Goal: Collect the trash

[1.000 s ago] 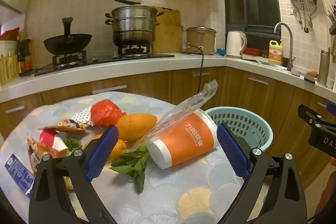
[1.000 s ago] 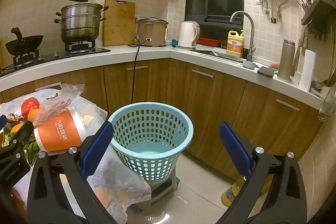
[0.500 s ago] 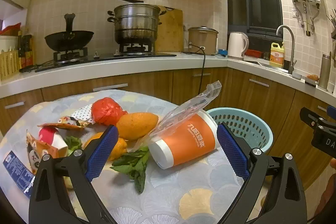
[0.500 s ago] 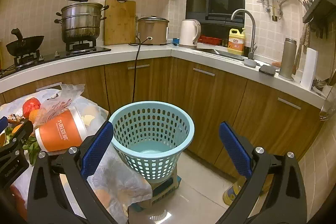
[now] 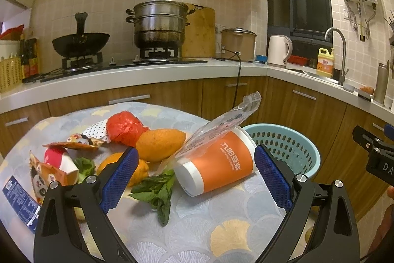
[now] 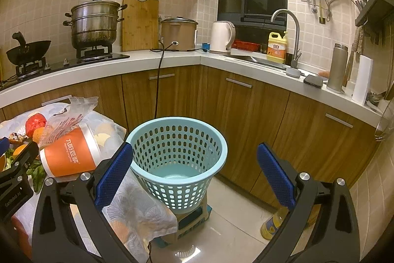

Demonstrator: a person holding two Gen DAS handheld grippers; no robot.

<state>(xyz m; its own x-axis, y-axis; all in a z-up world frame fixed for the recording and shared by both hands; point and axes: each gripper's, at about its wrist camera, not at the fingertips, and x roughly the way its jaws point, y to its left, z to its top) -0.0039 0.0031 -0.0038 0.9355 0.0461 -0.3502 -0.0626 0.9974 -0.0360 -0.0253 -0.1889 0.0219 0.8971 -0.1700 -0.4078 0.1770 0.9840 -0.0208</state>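
Trash lies piled on a round table with a patterned cloth (image 5: pixel 221 233). An orange paper cup (image 5: pixel 216 164) (image 6: pixel 70 154) lies on its side with a clear plastic wrapper (image 5: pixel 221 122) draped over it. Beside it are orange peels (image 5: pixel 160 144), a red crumpled bag (image 5: pixel 123 127), green leaves (image 5: pixel 155 191) and snack wrappers (image 5: pixel 46 176). My left gripper (image 5: pixel 194 176) is open, its blue pads on either side of the cup and just short of it. A light blue perforated basket (image 6: pixel 177 159) (image 5: pixel 283 144) stands off the table's right edge. My right gripper (image 6: pixel 194 176) hangs open in front of the basket, holding nothing.
A kitchen counter (image 6: pixel 172 58) wraps around behind, with a steamer pot (image 5: pixel 160 21), wok (image 5: pixel 81 41), rice cooker (image 6: pixel 178 33), kettle (image 6: pixel 221 37) and sink tap (image 6: pixel 293 24). A black cord (image 6: pixel 158 90) hangs down the cabinets. A bottle (image 6: pixel 273 226) stands on the tiled floor.
The left wrist view has shifted slightly, so the trash pile sits a little higher and to the right in frame. The right gripper has barely moved. Both stay open.
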